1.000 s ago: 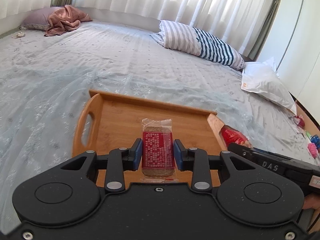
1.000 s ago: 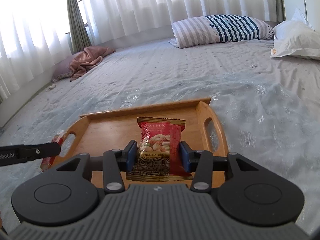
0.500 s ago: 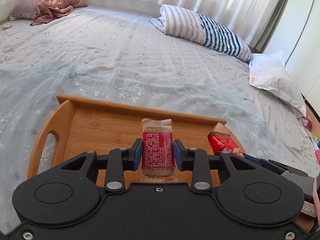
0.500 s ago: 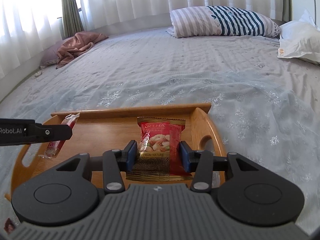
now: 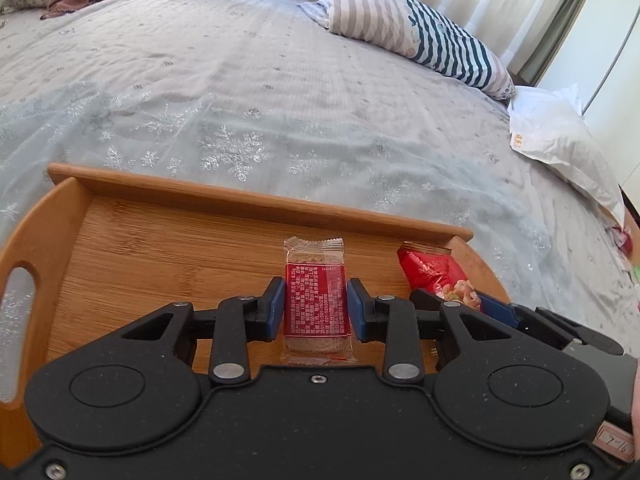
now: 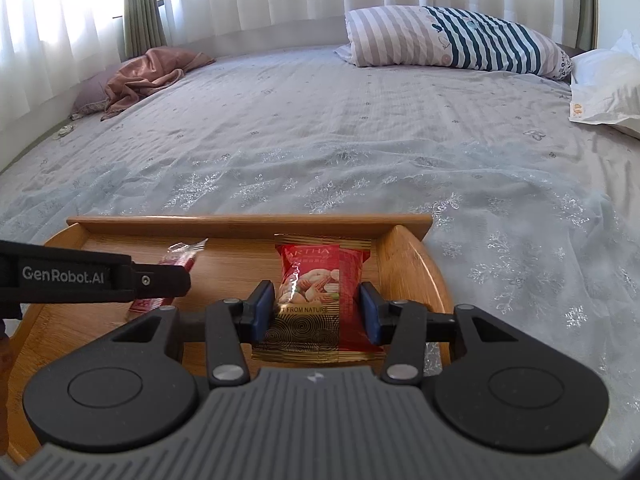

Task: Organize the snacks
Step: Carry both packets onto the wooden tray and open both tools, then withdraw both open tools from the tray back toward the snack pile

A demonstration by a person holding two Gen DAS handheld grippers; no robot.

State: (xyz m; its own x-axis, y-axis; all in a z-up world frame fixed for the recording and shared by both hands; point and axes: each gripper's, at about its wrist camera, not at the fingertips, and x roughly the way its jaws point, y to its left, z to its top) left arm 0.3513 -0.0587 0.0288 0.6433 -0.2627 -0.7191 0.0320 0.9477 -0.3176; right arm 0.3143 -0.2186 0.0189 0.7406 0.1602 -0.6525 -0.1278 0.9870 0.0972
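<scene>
A wooden tray [image 5: 168, 256] with cut-out handles lies on the bed, also shown as the tray [image 6: 248, 222] in the right wrist view. My left gripper [image 5: 315, 307] is shut on a small biscuit pack with a red label [image 5: 315, 300] and holds it over the tray's floor. My right gripper [image 6: 316, 308] is shut on a red nut packet [image 6: 310, 280] above the tray's right end. The nut packet [image 5: 434, 274] appears to the right in the left wrist view. The biscuit pack [image 6: 180, 260] and the left gripper's black arm [image 6: 80, 276] cross the right wrist view's left side.
The bed [image 5: 280, 92] has a pale grey cover with snowflake patterns. A striped pillow [image 6: 452, 42] and a white pillow [image 6: 608, 84] lie at the far right. A pink cloth on a mauve pillow [image 6: 148, 70] sits at the far left. Curtains hang behind.
Both grippers have moved forward and down over the tray with their packs still held. The tray now fills more of each view, and the two grippers are closer together.
</scene>
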